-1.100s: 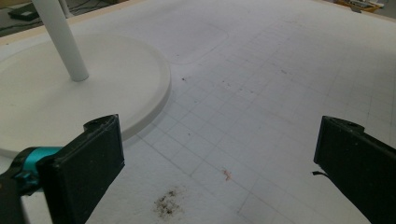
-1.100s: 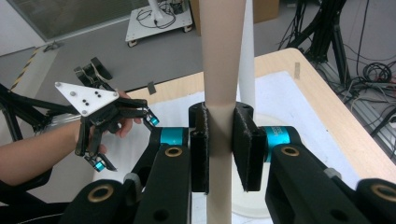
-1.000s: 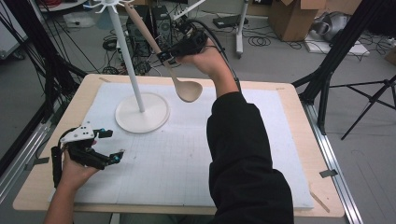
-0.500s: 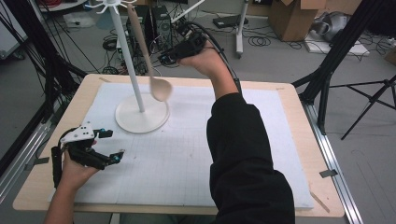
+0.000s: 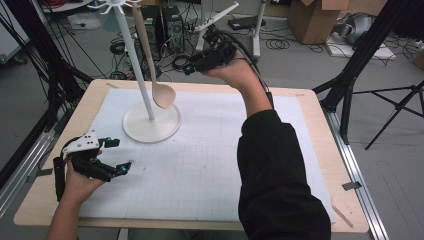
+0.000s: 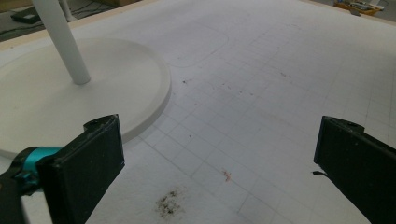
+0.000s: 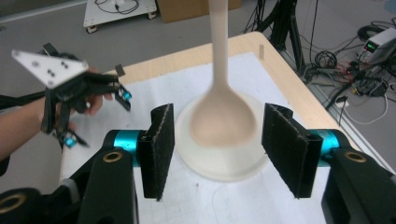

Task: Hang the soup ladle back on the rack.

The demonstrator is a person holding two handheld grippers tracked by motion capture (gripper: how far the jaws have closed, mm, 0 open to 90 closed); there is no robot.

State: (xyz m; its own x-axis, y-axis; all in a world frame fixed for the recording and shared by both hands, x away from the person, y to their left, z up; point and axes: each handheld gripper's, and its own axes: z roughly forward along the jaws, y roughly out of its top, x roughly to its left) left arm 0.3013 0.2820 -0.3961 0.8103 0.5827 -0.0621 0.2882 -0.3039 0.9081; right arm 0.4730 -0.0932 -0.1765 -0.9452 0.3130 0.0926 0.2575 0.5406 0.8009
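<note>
The right gripper (image 5: 186, 66) is raised off the table beside the wooden spoon (image 5: 152, 75), which hangs from the white stand (image 5: 150, 122); its jaws have just been opening and hold nothing. The left gripper (image 5: 117, 156) rests spread wide, empty, on the mat (image 5: 210, 160)

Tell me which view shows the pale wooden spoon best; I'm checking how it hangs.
The high view: the pale wooden spoon hangs full length from the white stand. The right gripper view shows its bowl, blurred, beyond open jaws; the left gripper view shows the stand's base.
</note>
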